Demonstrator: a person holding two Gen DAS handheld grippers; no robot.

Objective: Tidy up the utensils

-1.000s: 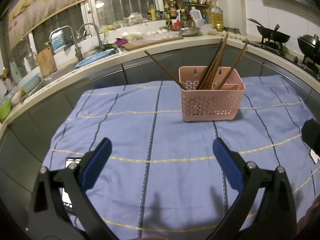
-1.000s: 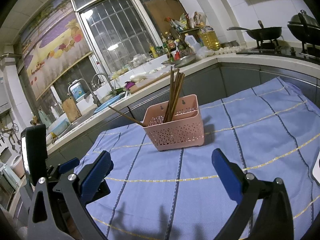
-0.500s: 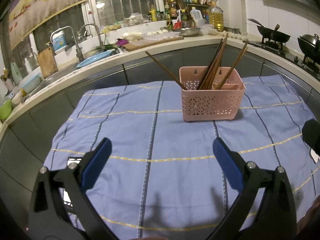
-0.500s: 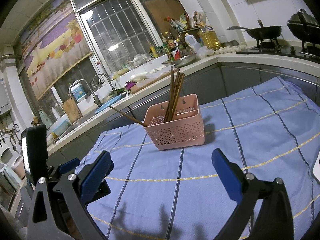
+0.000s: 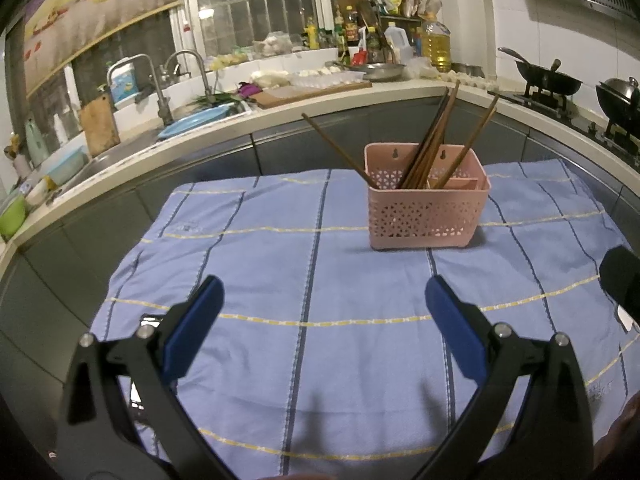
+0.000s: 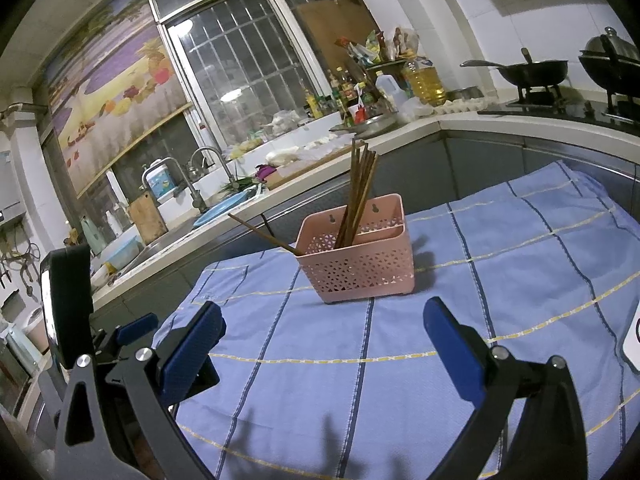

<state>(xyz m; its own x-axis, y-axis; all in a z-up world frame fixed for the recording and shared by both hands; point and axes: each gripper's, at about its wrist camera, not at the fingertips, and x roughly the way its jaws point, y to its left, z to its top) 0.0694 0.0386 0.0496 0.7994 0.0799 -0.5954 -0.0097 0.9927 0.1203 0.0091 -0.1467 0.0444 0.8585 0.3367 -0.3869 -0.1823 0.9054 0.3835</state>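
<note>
Seemingly near finished: the blue tablecloth (image 5: 280, 280) shows no loose utensils, and the pink basket (image 5: 428, 216) at its far middle holds all the chopsticks (image 5: 430, 152), upright and leaning, one (image 5: 336, 148) slanting far-left over the rim. Left gripper (image 5: 320, 320) and right gripper (image 6: 320, 344) hover near, both spread, empty.

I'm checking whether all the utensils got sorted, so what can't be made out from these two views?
- Lower ends of the chopsticks: hidden by the pink basket walls, both views.
- Exact chopstick count: the bundle overlaps.
- White object on the cloth: cut off by the right view's edge.
- Left tongs and right tongs: open, holding nothing.
</note>
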